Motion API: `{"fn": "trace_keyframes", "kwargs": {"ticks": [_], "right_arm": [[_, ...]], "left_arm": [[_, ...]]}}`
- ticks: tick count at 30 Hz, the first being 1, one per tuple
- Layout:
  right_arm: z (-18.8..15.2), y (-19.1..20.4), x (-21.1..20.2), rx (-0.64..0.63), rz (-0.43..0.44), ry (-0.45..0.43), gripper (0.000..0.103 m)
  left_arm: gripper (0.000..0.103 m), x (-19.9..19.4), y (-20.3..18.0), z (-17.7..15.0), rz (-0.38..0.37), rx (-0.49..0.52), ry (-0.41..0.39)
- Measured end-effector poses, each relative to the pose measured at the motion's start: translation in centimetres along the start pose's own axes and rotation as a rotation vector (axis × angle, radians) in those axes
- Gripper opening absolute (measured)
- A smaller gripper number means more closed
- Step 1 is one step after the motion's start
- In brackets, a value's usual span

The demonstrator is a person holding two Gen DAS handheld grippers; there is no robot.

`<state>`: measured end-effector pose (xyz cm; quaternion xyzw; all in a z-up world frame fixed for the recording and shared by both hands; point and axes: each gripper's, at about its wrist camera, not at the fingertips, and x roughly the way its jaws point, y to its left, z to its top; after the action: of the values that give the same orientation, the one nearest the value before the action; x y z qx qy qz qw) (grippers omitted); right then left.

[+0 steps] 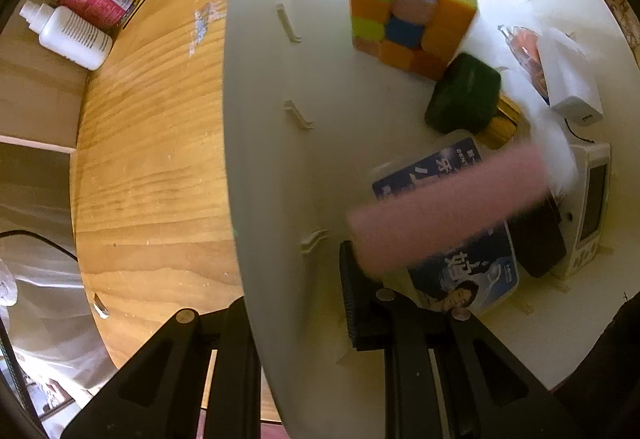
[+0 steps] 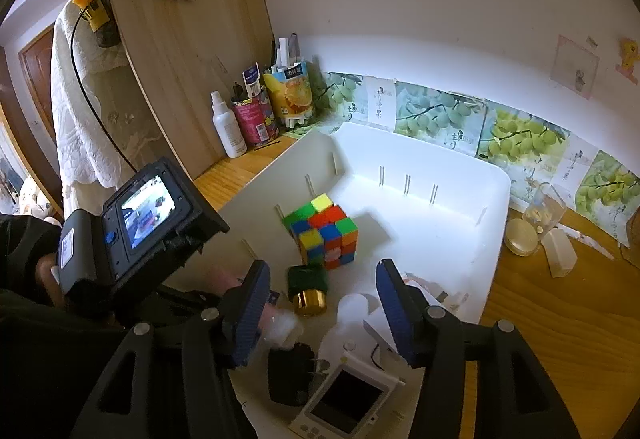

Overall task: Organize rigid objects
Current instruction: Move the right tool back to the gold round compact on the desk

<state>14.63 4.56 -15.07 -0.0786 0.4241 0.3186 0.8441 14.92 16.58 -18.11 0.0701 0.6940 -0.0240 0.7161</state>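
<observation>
A white storage bin (image 2: 492,223) holds a colourful puzzle cube (image 2: 322,229), a dark green bottle with a gold cap (image 2: 307,289), a black plug adapter (image 2: 290,375), a white device with a screen (image 2: 344,403) and a white charger. The left wrist view shows the bin's wall (image 1: 256,167), the cube (image 1: 412,7), the green bottle (image 1: 464,99), a blue printed box (image 1: 460,239) and a blurred pink item (image 1: 448,207). My left gripper straddles the bin's wall, one pad (image 1: 352,299) inside; whether it grips the wall is unclear. My right gripper (image 2: 320,315) is open and empty above the bin's near end.
On the wooden desk left of the bin stand a white spray bottle (image 2: 226,127), a pink can (image 2: 254,119) and a yellow carton (image 2: 290,93). Right of the bin are a round wooden lid (image 2: 522,237), a clear glass (image 2: 546,209) and a white block (image 2: 560,253). A wall runs behind.
</observation>
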Motion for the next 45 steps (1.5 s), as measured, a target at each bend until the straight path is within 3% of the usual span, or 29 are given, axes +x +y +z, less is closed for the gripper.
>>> {"fn": "trace_keyframes", "kwargs": {"ticks": [12, 29, 38, 45], "right_arm": [[-1.3, -4.6, -0.9, 0.031, -0.007, 0.022, 0.068], [-2.7, -16.9, 0.8, 0.130, -0.125, 0.073, 0.069], [-1.1, -21.5, 2.9, 0.157, -0.203, -0.007, 0.069], [0.4, -22.3, 5.4, 0.114, -0.246, -0.066, 0.069]], "left_arm": [[0.020, 0.0, 1.0, 0.0, 0.001, -0.087, -0.004], [0.021, -0.6, -0.1, -1.0, 0.043, -0.129, -0.023], [0.021, -0.7, 0.3, -1.3, 0.054, -0.182, -0.023], [0.022, -0.7, 0.9, -1.6, 0.055, -0.201, -0.022]]}}
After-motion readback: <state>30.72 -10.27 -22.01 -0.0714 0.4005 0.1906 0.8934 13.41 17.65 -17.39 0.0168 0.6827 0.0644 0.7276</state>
